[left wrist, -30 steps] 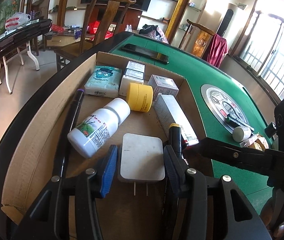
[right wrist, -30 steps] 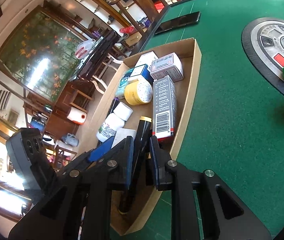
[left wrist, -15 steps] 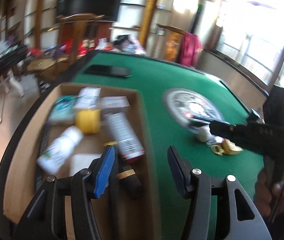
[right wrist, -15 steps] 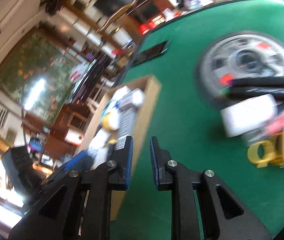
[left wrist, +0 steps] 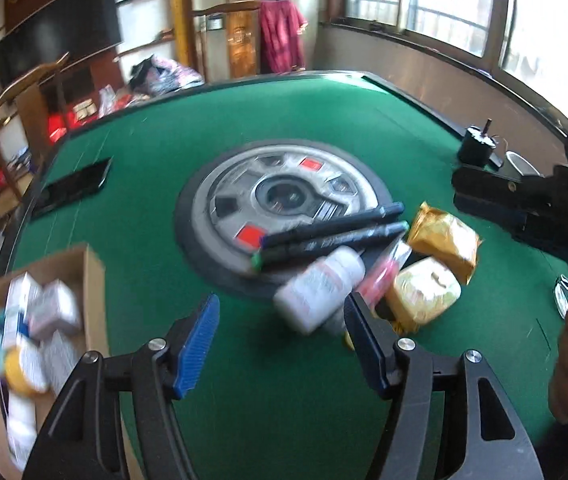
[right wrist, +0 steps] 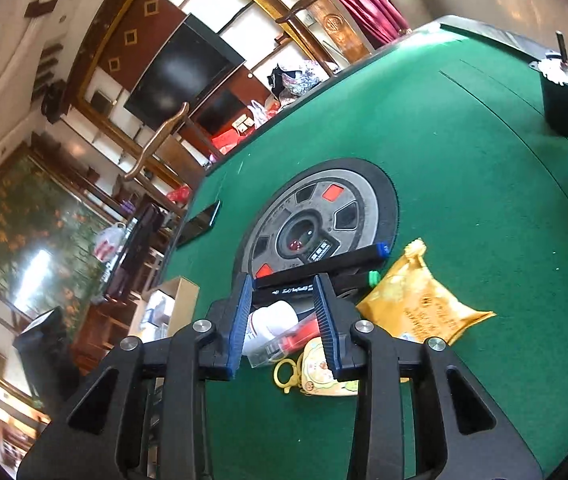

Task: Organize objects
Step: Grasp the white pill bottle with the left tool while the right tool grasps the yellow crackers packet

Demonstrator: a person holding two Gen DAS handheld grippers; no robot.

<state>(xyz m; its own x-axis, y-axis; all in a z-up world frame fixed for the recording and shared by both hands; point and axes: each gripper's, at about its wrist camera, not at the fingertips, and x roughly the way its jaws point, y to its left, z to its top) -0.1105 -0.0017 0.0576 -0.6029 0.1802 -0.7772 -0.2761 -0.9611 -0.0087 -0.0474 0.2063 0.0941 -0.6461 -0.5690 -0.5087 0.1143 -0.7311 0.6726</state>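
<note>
A small heap of loose things lies on the green table (left wrist: 363,128), at the near rim of the round grey hub (left wrist: 284,196). Two black markers (left wrist: 331,232) lie side by side across that rim, one with a blue tip and one with a green. Just below them a white bottle (left wrist: 317,292) lies on its side, its label pink but too blurred to read. A clear packet with a red inside (left wrist: 383,276) leans against it, beside a pale yellow case (left wrist: 423,296) and a crinkled gold pouch (left wrist: 443,236). The left gripper (left wrist: 280,332) hovers just short of the bottle, jaws spread wide with nothing between them. The right gripper (right wrist: 282,320) is over the same heap, jaws parted about half way and empty; its fingers (right wrist: 240,320) hide part of the bottle and the packet. A yellow ring (right wrist: 284,372) pokes out beside the case. The cardboard box (left wrist: 96,280) sits at the left, cut off by the frame, and the packs in it are smeared beyond telling apart. A dark phone (left wrist: 72,188) lies far left.
</note>
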